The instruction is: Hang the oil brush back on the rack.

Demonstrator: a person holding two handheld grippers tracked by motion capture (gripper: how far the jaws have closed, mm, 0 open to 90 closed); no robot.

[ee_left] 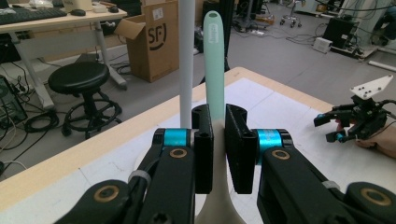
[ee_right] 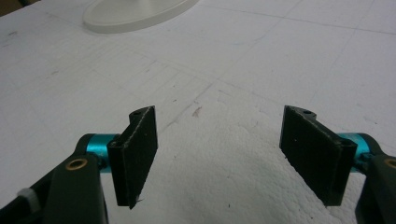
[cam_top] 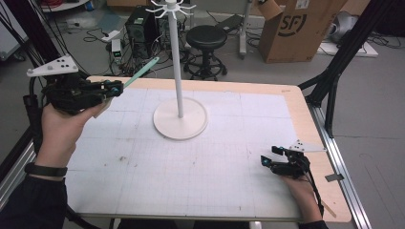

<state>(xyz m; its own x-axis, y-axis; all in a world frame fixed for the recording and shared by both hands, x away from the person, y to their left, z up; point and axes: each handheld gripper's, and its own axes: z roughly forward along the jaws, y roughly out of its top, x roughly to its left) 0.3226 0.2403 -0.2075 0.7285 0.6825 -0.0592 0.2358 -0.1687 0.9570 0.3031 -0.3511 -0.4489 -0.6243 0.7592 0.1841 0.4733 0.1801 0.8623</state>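
My left gripper (cam_top: pixel 116 88) is raised over the table's far left corner, shut on a long utensil (cam_top: pixel 142 71) with a pale green handle and a cream lower part. In the left gripper view the jaws pinch its neck (ee_left: pixel 218 140), and the green handle (ee_left: pixel 214 60) rises straight ahead, a small hole at its tip. A white stand has a round base (cam_top: pixel 180 119), a tall pole (cam_top: pixel 177 71) and hooks (cam_top: pixel 170 8) on top; its pole (ee_left: pixel 186 60) shows just left of the handle. My right gripper (cam_top: pixel 270 155) rests low at the right front, open, with bare mat between its jaws (ee_right: pixel 219 158).
A white gridded mat (cam_top: pixel 191 162) covers the wooden table (cam_top: pixel 305 119). Behind the table stand a black stool (cam_top: pixel 206 38), a cardboard box (cam_top: pixel 298 28) and a computer tower (cam_top: pixel 140 26). The stand's base (ee_right: pixel 135 11) lies beyond the right gripper.
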